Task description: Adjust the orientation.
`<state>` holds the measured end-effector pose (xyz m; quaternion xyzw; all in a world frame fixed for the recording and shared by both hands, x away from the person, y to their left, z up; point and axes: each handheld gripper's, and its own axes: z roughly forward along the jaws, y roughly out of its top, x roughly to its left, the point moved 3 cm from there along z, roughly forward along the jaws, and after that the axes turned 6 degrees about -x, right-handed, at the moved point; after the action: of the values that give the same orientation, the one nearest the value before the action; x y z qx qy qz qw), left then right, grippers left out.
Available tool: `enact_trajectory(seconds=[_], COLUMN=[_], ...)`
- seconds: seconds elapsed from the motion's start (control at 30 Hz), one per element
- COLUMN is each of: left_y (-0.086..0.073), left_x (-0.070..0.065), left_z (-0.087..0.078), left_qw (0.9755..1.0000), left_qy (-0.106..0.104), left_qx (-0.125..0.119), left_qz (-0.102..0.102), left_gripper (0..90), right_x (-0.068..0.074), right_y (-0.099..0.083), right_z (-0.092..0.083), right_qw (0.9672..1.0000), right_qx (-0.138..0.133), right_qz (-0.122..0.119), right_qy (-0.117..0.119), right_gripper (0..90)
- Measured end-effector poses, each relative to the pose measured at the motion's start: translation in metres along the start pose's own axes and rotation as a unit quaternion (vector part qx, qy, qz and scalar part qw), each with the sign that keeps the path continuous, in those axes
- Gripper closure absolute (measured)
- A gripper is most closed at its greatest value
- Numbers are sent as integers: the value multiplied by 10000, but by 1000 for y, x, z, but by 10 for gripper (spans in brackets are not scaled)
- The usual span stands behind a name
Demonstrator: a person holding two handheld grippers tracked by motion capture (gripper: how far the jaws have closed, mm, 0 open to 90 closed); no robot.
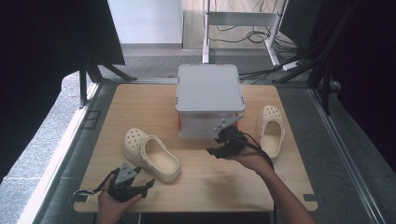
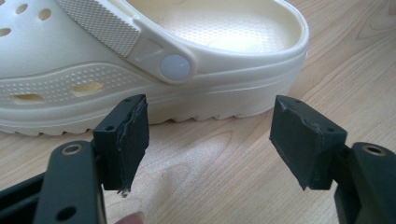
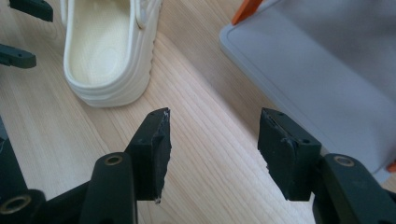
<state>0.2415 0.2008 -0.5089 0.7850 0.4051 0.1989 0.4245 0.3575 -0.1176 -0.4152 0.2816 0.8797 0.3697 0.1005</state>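
Cream clogs lie on a wooden bench (image 1: 196, 186) on either side of a grey lidded box (image 1: 209, 88), which stands at the middle of the far half. One clog (image 1: 152, 154) lies left of the box and nearer the person, toe pointing away to the left, heel opening toward the near edge. The other clog (image 1: 271, 128) lies just right of the box, toe pointing away. The left gripper (image 1: 135, 190), held in the person's left hand (image 1: 112, 203), sits near the bench's front edge, well left of the box and just short of the near clog's heel; its fingers (image 2: 126, 140) are spread wide with bare wood between them, not touching the clog. The right gripper (image 1: 219, 150), held in the right hand (image 1: 252, 161), hovers just in front of the box's near right corner, between box and right clog; its fingers (image 3: 156, 149) are spread apart with nothing between them.
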Motion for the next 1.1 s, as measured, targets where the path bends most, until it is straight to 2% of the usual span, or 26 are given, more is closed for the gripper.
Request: enact_trajectory(seconds=[0.37,1.1], left_y=[0,0], left_x=[0,0], left_z=[-1,-1], left_qw=[10000,10000], left_qy=[0,3], left_qx=[1,-2], left_qz=[16,29], left_gripper=[288,288], right_x=[14,29], right_y=[23,48], right_z=[17,41], right_qw=[9997,9991], right_qx=[99,164], right_qz=[-194,-269], right_qy=[118,293], right_gripper=[463,473])
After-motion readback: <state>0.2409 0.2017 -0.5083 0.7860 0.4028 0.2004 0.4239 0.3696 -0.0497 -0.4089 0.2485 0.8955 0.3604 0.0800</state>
